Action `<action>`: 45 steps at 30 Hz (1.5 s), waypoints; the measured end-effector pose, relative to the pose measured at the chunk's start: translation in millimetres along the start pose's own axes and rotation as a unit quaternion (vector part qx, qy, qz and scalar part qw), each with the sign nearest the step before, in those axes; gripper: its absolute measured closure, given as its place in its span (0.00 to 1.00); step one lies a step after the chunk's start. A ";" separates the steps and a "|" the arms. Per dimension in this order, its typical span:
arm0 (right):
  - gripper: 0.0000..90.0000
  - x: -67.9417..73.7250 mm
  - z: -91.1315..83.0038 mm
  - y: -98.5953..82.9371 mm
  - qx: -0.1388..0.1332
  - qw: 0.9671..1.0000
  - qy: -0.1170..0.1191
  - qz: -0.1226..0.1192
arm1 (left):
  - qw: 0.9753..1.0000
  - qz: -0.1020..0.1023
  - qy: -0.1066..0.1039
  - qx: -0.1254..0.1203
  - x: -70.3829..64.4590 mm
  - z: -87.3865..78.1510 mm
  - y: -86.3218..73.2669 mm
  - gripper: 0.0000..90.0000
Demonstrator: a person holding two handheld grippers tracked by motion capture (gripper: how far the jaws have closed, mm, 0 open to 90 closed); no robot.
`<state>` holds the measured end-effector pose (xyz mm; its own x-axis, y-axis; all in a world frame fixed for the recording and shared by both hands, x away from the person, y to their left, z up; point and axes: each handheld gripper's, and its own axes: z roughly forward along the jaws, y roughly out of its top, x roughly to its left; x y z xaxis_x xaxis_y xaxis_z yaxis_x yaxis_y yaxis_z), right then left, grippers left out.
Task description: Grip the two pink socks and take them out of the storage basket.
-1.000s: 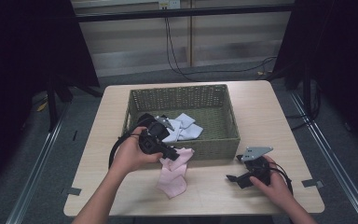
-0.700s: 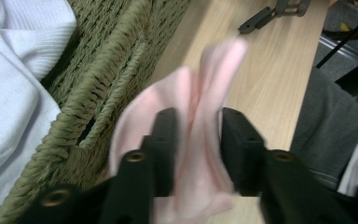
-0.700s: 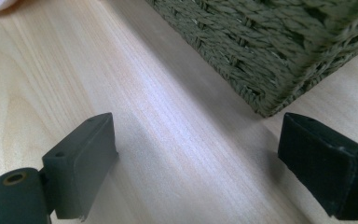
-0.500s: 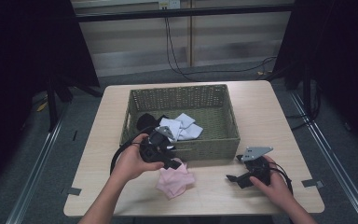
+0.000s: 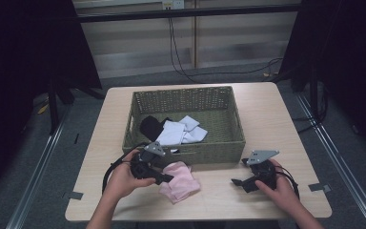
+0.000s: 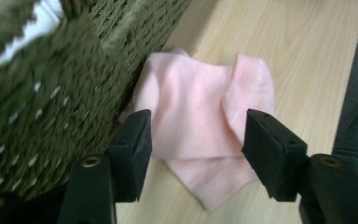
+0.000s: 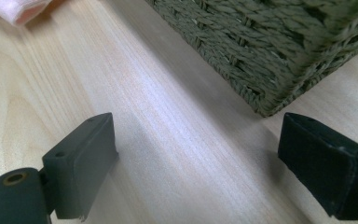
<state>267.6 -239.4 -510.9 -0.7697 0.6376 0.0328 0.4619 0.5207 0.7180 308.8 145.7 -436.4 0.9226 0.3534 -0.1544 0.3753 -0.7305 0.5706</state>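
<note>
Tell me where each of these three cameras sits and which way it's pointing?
High view: fixed above the person's side, looking forward and down on the table; both forearms, the left gripper and right gripper show.
Left gripper view: rides the left gripper, looking past its open jaws at the pink cloth beside the woven basket.
Right gripper view: rides the right gripper, looking past its open jaws across bare tabletop toward a basket corner.
Shared: all three show the basket and the pink cloth.

A soft pink cloth (image 5: 180, 180) lies crumpled and folded on the surface (image 5: 267, 114), right beside the green woven basket (image 5: 186, 98).
</note>
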 end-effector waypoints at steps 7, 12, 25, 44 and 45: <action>0.12 0.0 0.0 0.0 0.000 1.000 0.000 0.000 | 1.000 0.004 0.001 0.004 1.6 5.0 -18.8 0.40; 0.12 0.2 0.0 0.0 0.000 1.000 0.000 0.001 | 1.000 0.004 0.008 0.001 4.4 4.7 -28.7 0.38; 0.12 0.1 0.1 0.0 -0.001 1.000 -0.001 0.000 | 1.000 0.017 0.012 0.017 17.2 19.7 -53.2 0.28; 0.12 0.4 0.0 0.0 0.000 1.000 -0.001 0.001 | 0.994 0.042 0.043 -0.091 18.4 26.9 -79.1 0.18; 0.12 0.4 0.0 0.0 0.000 1.000 -0.001 0.001 | 0.994 0.042 0.043 -0.090 18.4 26.8 -79.0 0.18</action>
<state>267.3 -239.1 -510.9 -0.7677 0.6400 0.0333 0.4640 0.5193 0.7176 298.5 194.3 -506.0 0.9362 0.3499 -0.0338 0.2671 -0.6455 0.7155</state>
